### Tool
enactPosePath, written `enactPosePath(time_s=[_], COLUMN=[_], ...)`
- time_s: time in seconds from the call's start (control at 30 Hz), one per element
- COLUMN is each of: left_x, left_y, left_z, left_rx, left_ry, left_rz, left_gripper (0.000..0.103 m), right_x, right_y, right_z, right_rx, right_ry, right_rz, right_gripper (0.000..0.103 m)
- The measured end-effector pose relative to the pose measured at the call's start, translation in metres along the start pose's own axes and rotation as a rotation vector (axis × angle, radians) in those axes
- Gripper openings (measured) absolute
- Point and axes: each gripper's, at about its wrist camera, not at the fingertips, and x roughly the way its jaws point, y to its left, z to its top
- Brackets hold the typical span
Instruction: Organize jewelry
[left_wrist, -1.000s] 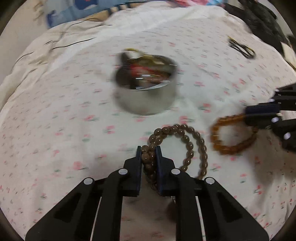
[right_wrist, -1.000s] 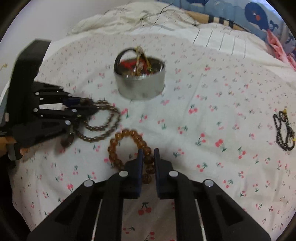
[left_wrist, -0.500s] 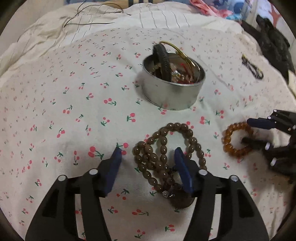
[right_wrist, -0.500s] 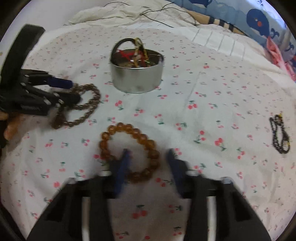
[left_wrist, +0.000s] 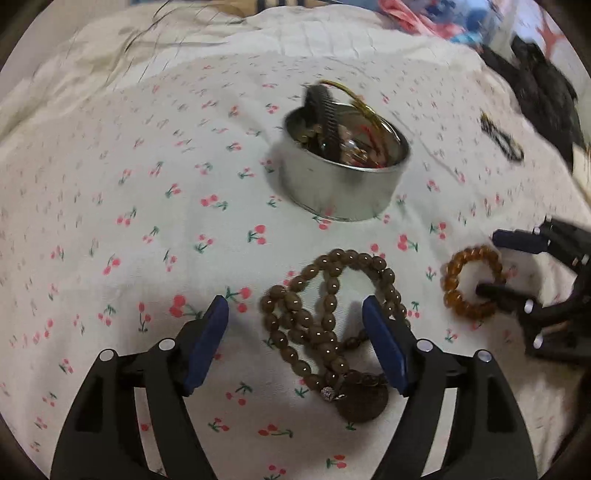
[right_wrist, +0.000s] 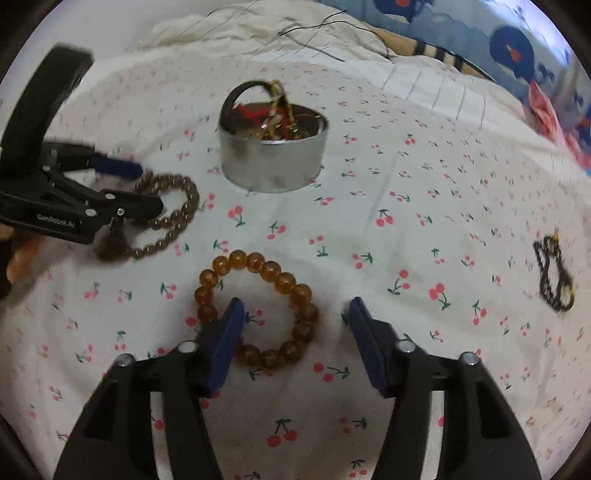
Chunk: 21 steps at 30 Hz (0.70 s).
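Left gripper (left_wrist: 295, 325) stands with its jaws spread wide over the bed (left_wrist: 110, 184); they have just been opening, and the dark brown bead string (left_wrist: 325, 314) that was pinched between them a second ago now lies loose on the cherry-print sheet, its loops and round pendant in the gap but touched by neither pad; right gripper (right_wrist: 293, 319) has likewise just been opening, though less far, and grips nothing. Its left pad sits inside the ring of the amber bead bracelet (right_wrist: 258, 310) while the right pad is clear of it outside, so the bracelet's right arc lies between the jaws, released on the sheet.

Going from large to small: the bed fills both views; the metal tin (right_wrist: 273, 155) sits farther off, already stocked with a dark hoop, a gold wire and red bits (the contents are too tangled to name one by one); the brown string is near and left, the amber bracelet near and right of it, the two apart; a small black chain (right_wrist: 554, 277) lies well off to the far right, untouched.

Both pieces look set down outside the tin rather than in it, so I judge the sorting unfinished; three items remain on the sheet.
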Motion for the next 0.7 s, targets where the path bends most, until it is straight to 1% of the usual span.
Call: enactPosePath(time_s=[0.03, 0.07, 0.1, 0.13, 0.2, 0.23, 0.27, 0.3, 0.33, 0.37, 0.4, 0.47, 0.57, 0.7], left_x=[-0.001, -0.001, -0.004, -0.007, -0.013, -0.014, -0.015, -0.016, -0.017, -0.018, -0.018, -0.02, -0.022, -0.019], left_y=[-0.003, -0.006, -0.007, -0.008, -0.009, -0.009, -0.01, -0.011, -0.011, -0.011, -0.012, -0.01, -0.012, -0.014], left_z=[-0.001, 0.0, 0.0, 0.001, 0.001, 0.0, -0.001, -0.001, -0.002, -0.002, -0.002, -0.002, -0.002, -0.002], left_rx=[0.029, 0.041, 0.049, 0.055, 0.059, 0.067, 0.074, 0.082, 0.083, 0.084, 0.089, 0.094, 0.11, 0.129], left_ry=[0.009, 0.012, 0.007, 0.001, -0.009, -0.014, -0.017, -0.022, -0.031, -0.033, -0.038, -0.047, -0.066, -0.064], left_rz=[0.008, 0.013, 0.023, 0.026, 0.032, 0.049, 0.06, 0.073, 0.085, 0.093, 0.106, 0.115, 0.14, 0.15], left_gripper=[0.042, 0.029, 0.024, 0.021, 0.021, 0.021, 0.021, 0.021, 0.023, 0.026, 0.029, 0.038, 0.047, 0.049], right_x=[0.0, -0.002, -0.004, -0.007, -0.011, -0.013, -0.013, -0.012, -0.011, -0.011, -0.011, -0.007, -0.002, -0.001], right_y=[0.0, 0.0, -0.001, -0.002, -0.006, -0.009, -0.011, -0.012, -0.013, -0.011, -0.009, -0.002, 0.002, 0.002], right_z=[0.0, 0.001, 0.001, 0.001, 0.001, 0.002, 0.002, 0.001, 0.0, -0.001, -0.002, 0.0, 0.0, -0.001], right_rx=[-0.001, 0.004, 0.005, 0.006, 0.022, 0.034, 0.044, 0.05, 0.056, 0.05, 0.038, 0.015, 0.008, 0.01], right_ry=[0.01, 0.007, 0.005, 0.001, -0.014, -0.021, -0.022, -0.023, -0.029, -0.038, -0.038, -0.029, -0.022, -0.016], right_rz=[0.018, 0.03, 0.037, 0.051, 0.072, 0.073, 0.075, 0.074, 0.06, 0.045, 0.047, 0.039, 0.041, 0.048], right_gripper=[0.019, 0.012, 0.012, 0.012, 0.012, 0.013, 0.019, 0.029, 0.056, 0.062, 0.062, 0.062, 0.062, 0.062])
